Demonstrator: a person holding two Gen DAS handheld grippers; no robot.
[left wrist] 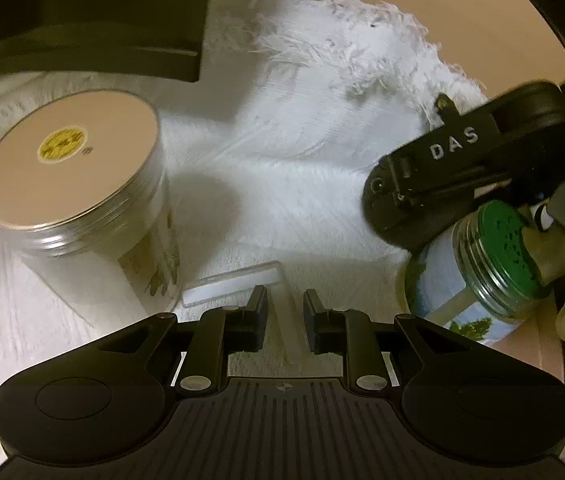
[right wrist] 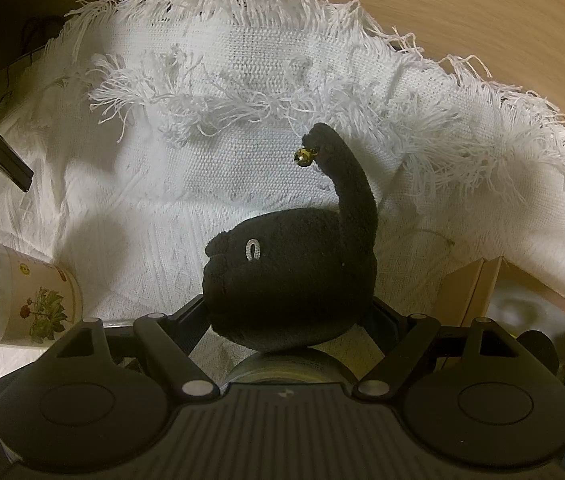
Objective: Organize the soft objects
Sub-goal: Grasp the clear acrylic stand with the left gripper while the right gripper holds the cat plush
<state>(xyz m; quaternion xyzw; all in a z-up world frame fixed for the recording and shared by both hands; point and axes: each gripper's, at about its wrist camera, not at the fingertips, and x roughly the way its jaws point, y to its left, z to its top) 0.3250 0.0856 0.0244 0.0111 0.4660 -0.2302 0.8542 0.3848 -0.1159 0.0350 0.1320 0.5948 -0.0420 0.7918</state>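
In the right wrist view my right gripper is shut on a black plush toy with a raised tail and a small gold bell, held above a white fringed blanket. The toy hides the fingertips. In the left wrist view my left gripper is open and empty, low over the same blanket. The right gripper's black body shows at the right of that view.
A flowered jar with a flat lid stands on the blanket at the left; it also shows in the right wrist view. A clear flat plastic case lies before my left fingers. A green-lidded glass jar is at the right. A cardboard box sits at the right.
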